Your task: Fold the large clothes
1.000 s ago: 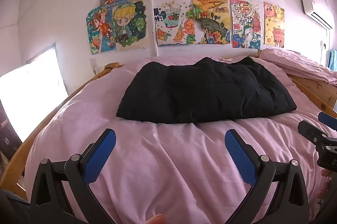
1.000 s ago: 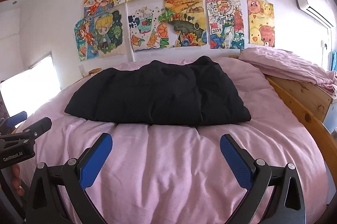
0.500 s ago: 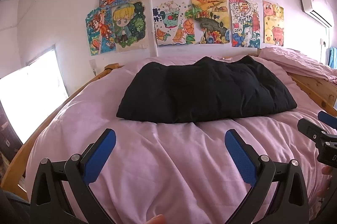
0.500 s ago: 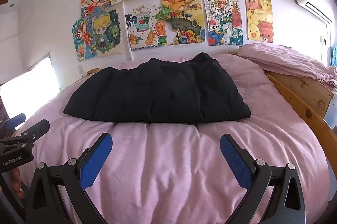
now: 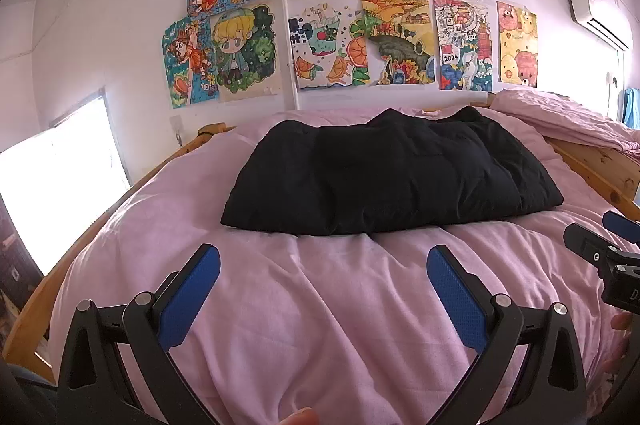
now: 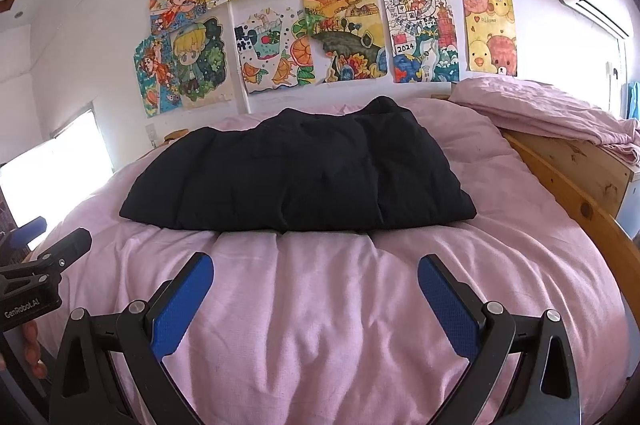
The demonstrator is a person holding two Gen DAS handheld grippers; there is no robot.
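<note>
Two grippers over one bed, nothing held. Pink duvet (image 5: 320, 313) covers the whole bed, wrinkled, with wooden bed frame (image 6: 576, 181) along its edges. Black padded garment (image 5: 392, 181) lies on the duvet toward the wall side, already folded into a flat wide rectangle, puffy, near edge straight. Children's drawings (image 6: 320, 21) on the wall above the garment's far side; bunched pink bedding (image 6: 552, 113) just right of the garment, on the frame; air conditioner (image 5: 596, 9) high up and right of the garment; bright window (image 5: 56, 185) left of it. Left gripper (image 5: 323, 261) hovers over bare duvet just short of the garment's near edge, jaws spread wide, blue pads (image 5: 192, 297) touching nothing. Right gripper (image 6: 316, 267) likewise just short of the garment's near edge, jaws spread wide, empty. Each gripper shows at the side in the other's view.
</note>
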